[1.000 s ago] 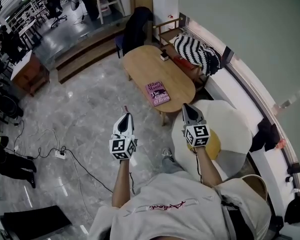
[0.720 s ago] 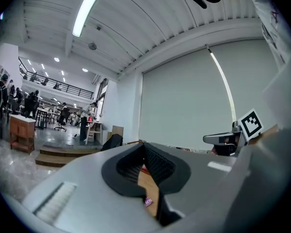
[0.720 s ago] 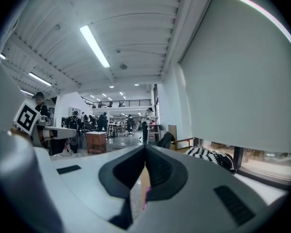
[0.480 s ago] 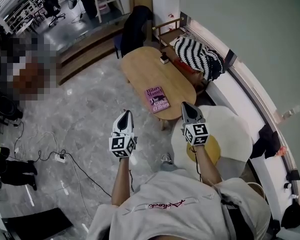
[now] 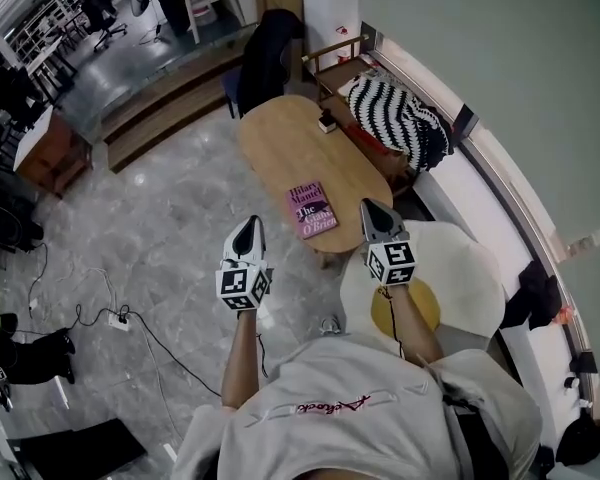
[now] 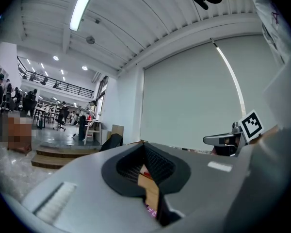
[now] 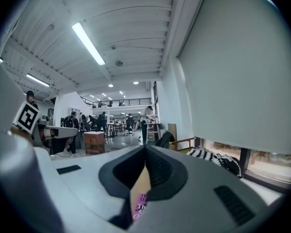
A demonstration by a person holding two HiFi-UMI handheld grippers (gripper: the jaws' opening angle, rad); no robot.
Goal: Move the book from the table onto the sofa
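The book lies flat by the near end of the table while the left gripper and right gripper are both closed and empty, so I'd open the jaws first, then pinch its nearest edge.

A black-and-white striped throw lies heaped, a dark jacket hangs nearby, and cables trail across the floor.

The left gripper filled the lower frame, grey jaws pressed together — only a sliver of wooden tabletop and pink book showed between them. The right gripper hung at right before a pale wall.
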